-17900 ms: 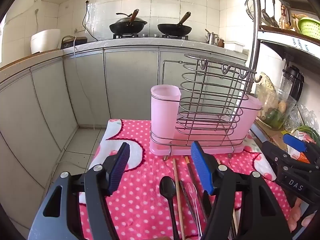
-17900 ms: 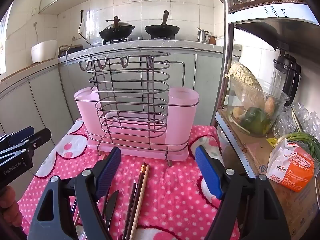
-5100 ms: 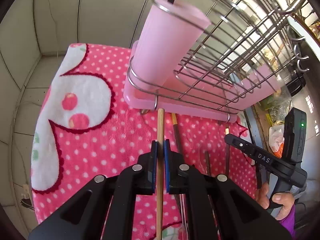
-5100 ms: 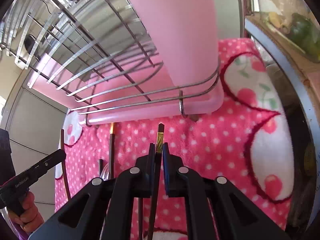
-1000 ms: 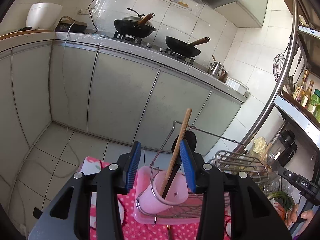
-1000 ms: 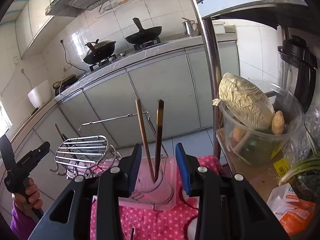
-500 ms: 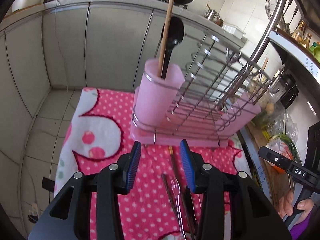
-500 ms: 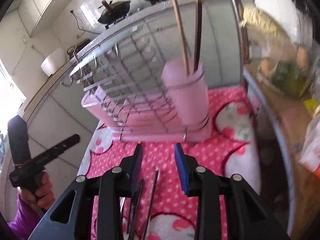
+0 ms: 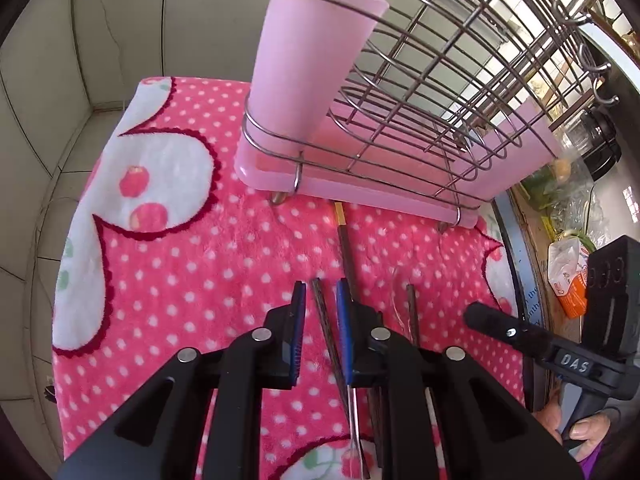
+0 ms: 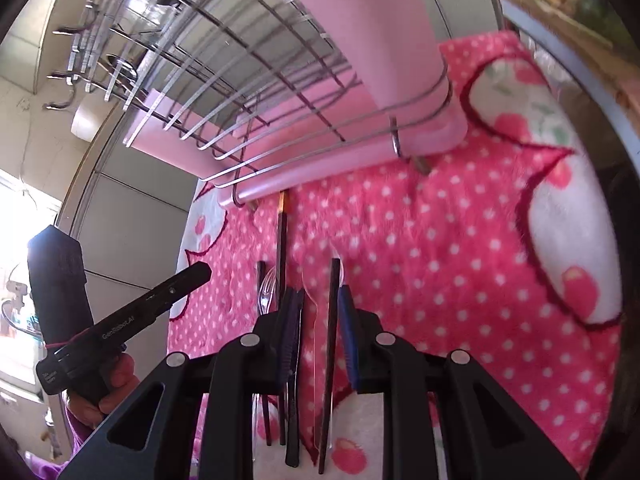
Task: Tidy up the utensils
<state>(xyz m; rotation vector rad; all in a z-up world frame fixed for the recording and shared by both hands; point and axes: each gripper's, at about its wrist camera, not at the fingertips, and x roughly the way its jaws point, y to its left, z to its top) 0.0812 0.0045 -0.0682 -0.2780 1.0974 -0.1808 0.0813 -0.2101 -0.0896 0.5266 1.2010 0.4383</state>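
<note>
I have both grippers low over the pink polka-dot cloth (image 9: 180,248), each straddling one utensil from the row lying near me. My left gripper (image 9: 320,332) is parted, its blue pads either side of a dark patterned chopstick (image 9: 325,332) but not yet pressing it. My right gripper (image 10: 318,332) is likewise unclenched, with a dark chopstick (image 10: 331,340) lying close against its right pad and a clear plastic spoon (image 10: 316,312) in the gap too. Every piece runs near-to-far, along my fingers, so closing should pinch each stick across its width. A longer gold-tipped chopstick (image 9: 345,236) lies between the two picks, its tip reaching almost to the far rack (image 9: 460,92).

The rack stands at the far edge of the cloth. Its left pink cup (image 9: 308,52) already holds a wooden stick and a dark handle; the right pink cup (image 10: 376,20) rises straight ahead of my right hand. I judge each hand is nearer its own cup. The spoon could get pinched together with the right stick
</note>
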